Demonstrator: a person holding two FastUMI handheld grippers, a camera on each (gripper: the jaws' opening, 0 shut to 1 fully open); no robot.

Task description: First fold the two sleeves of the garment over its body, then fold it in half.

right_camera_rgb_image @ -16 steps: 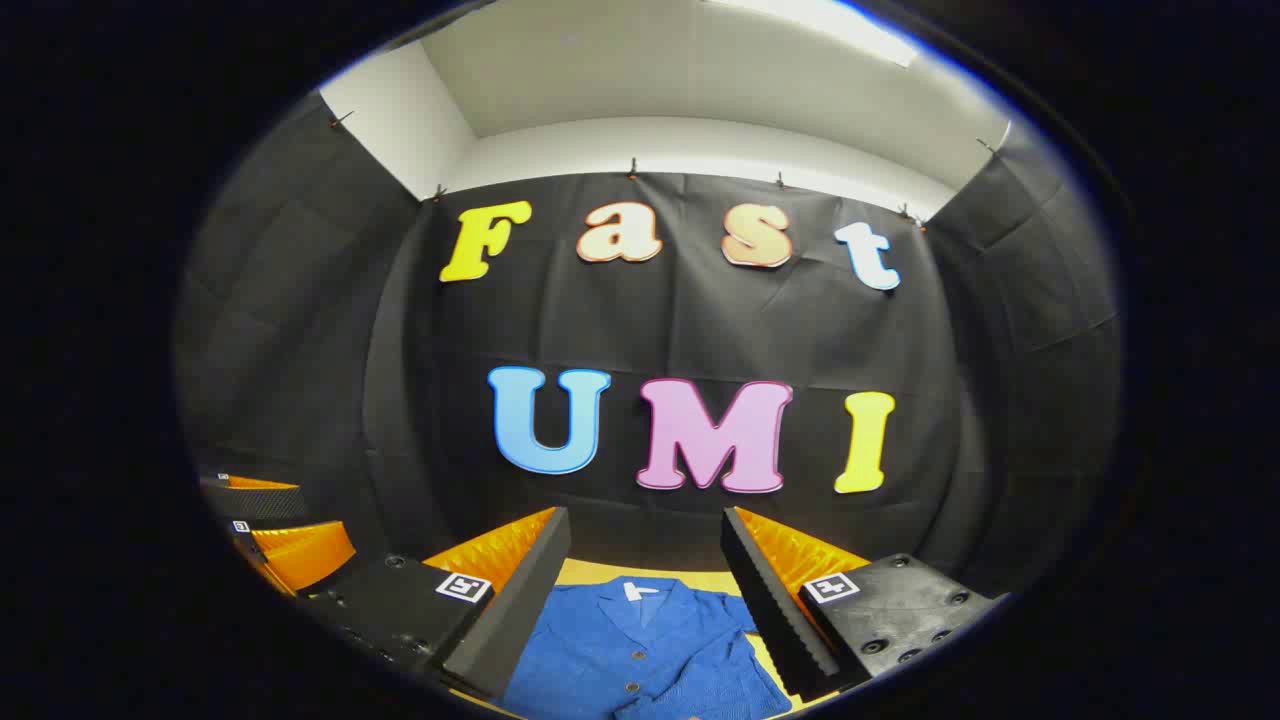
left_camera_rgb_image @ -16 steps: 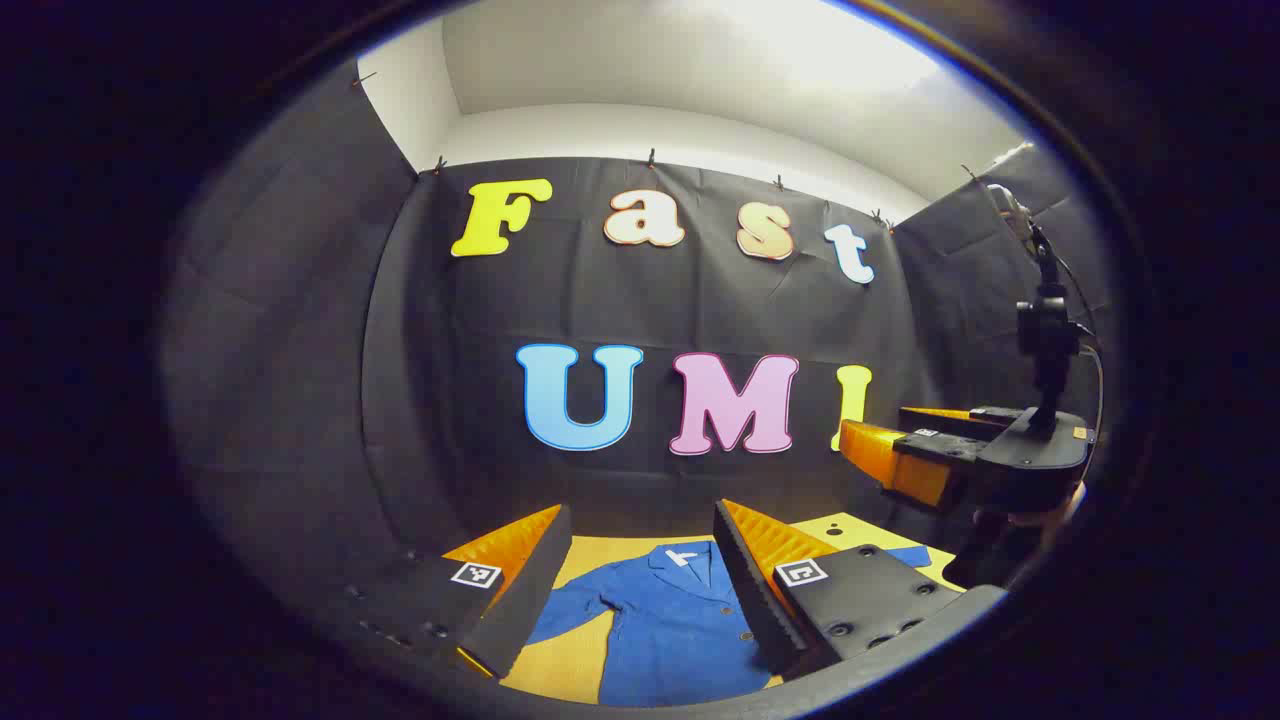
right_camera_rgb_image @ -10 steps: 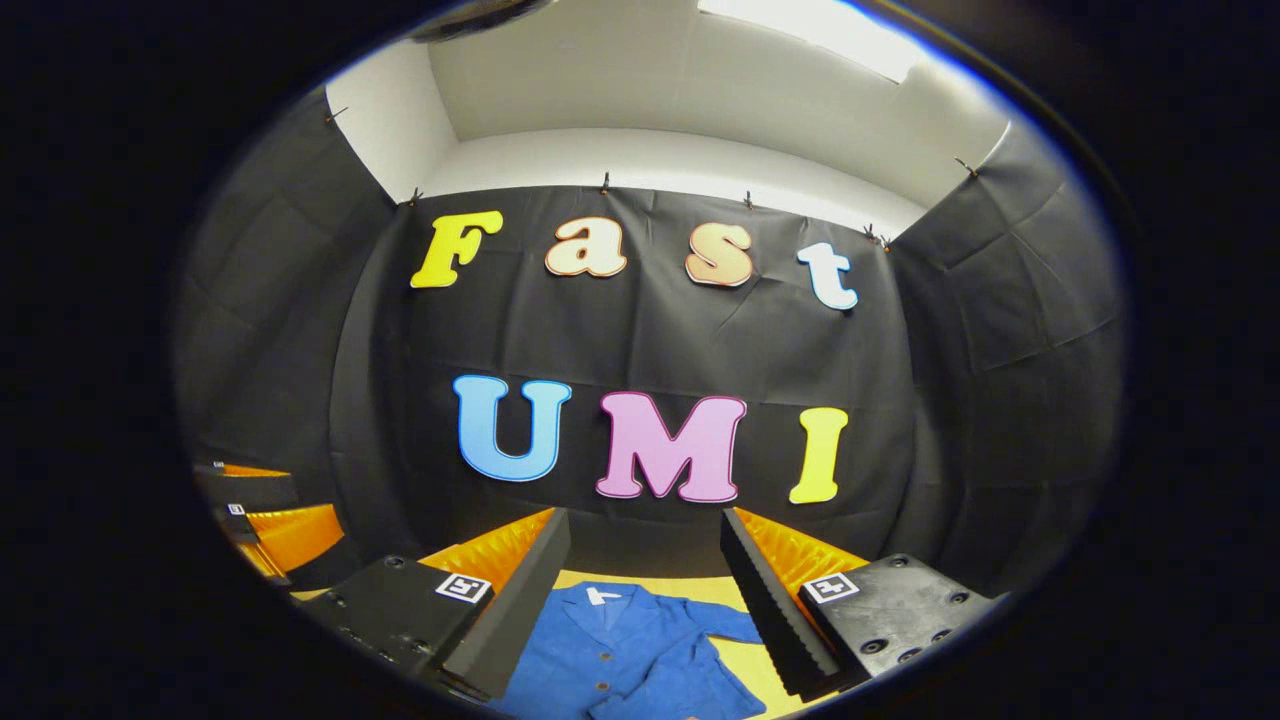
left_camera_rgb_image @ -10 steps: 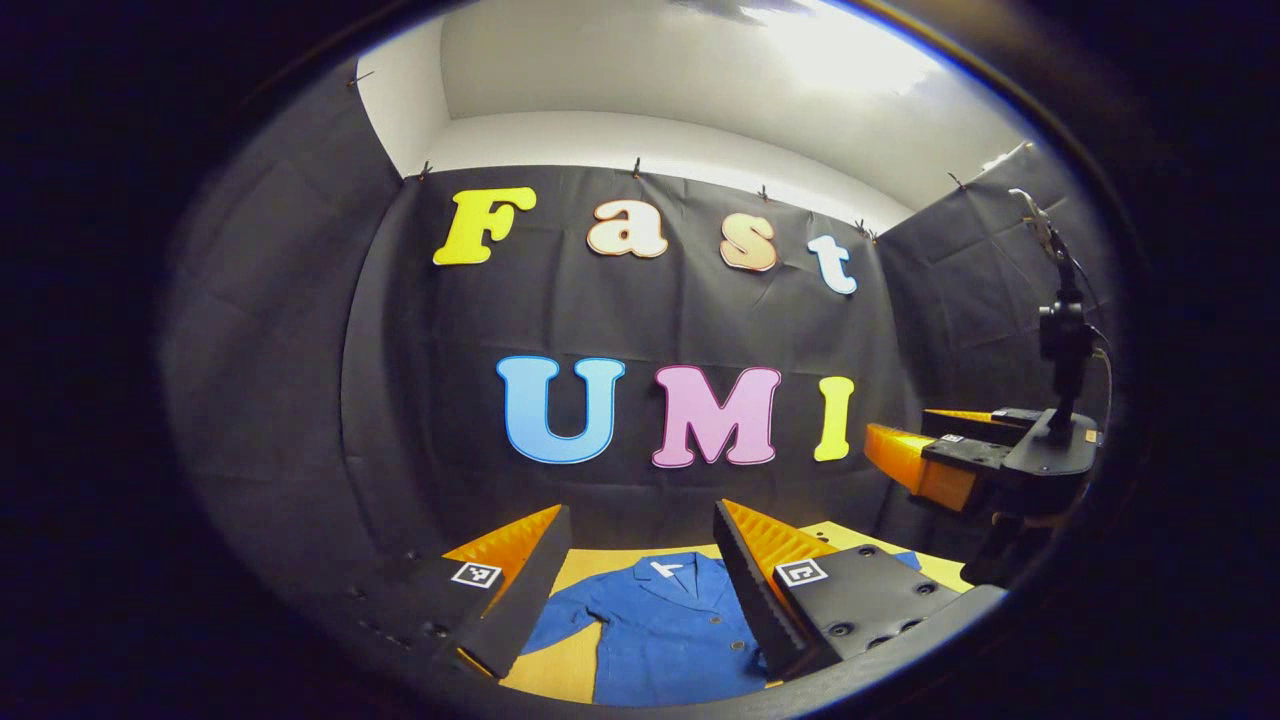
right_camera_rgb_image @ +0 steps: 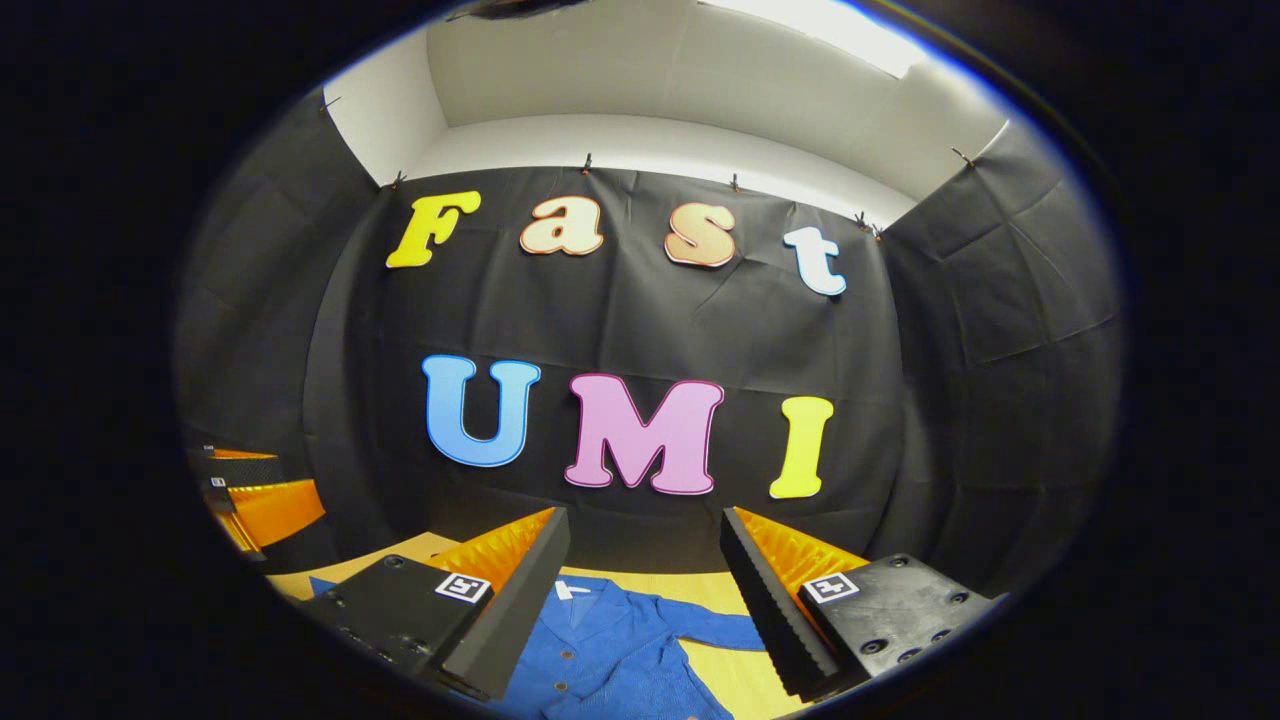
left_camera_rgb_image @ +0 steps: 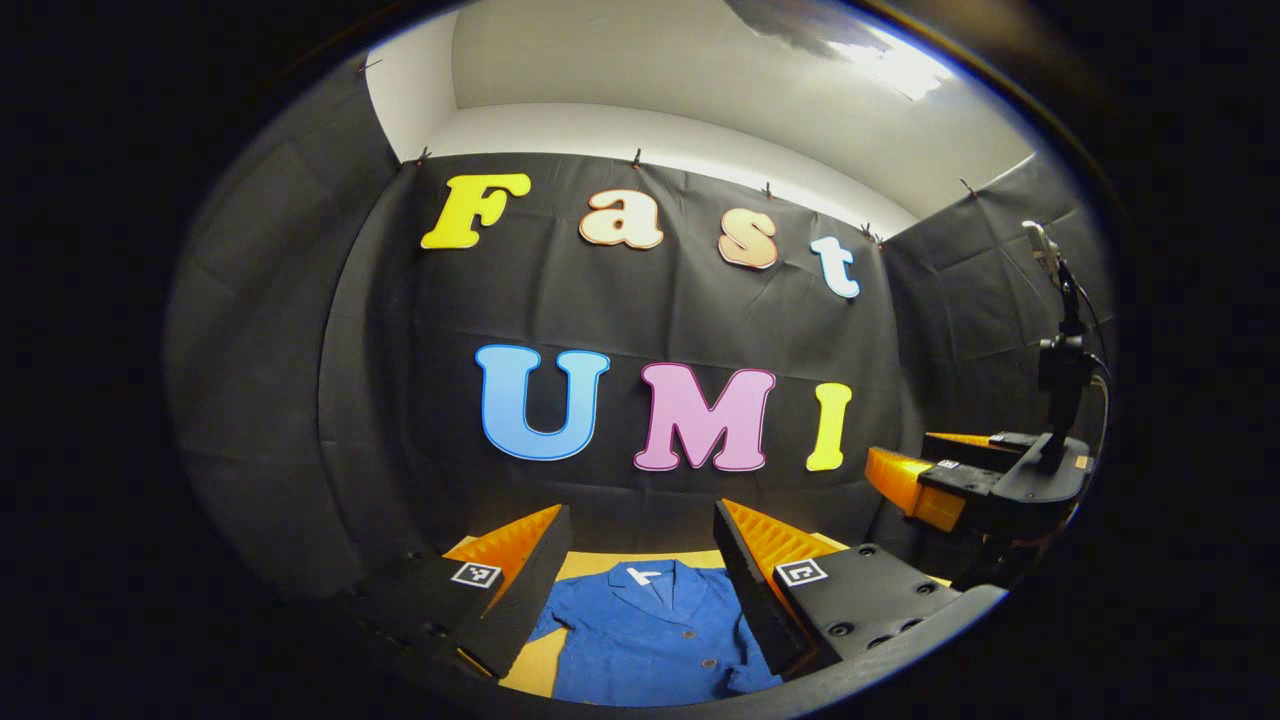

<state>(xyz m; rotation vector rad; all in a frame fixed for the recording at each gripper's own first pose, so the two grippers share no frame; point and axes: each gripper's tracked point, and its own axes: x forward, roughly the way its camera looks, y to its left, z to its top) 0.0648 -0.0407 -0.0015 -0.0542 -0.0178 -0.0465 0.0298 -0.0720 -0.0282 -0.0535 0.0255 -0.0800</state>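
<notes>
A blue buttoned jacket (left_camera_rgb_image: 650,635) lies flat on the yellow table (left_camera_rgb_image: 528,675), collar toward the back wall. In the left gripper view it shows between the open fingers of my left gripper (left_camera_rgb_image: 640,575), which hovers above it holding nothing. In the right gripper view the jacket (right_camera_rgb_image: 610,655) lies low between the fingers of my right gripper (right_camera_rgb_image: 645,580), also open and empty, with one sleeve (right_camera_rgb_image: 715,632) stretched out to the right. The right gripper (left_camera_rgb_image: 925,480) appears at the right of the left gripper view; the left gripper (right_camera_rgb_image: 250,495) sits at the left edge of the right gripper view.
Black cloth walls close the booth at the back and both sides. The yellow table (right_camera_rgb_image: 740,680) reaches the back wall. A camera mast (left_camera_rgb_image: 1060,350) stands on top of the right gripper.
Both views have panned: the jacket has slid left in the right gripper view and sits more centred in the left gripper view. Both grippers stayed open and above the table.
</notes>
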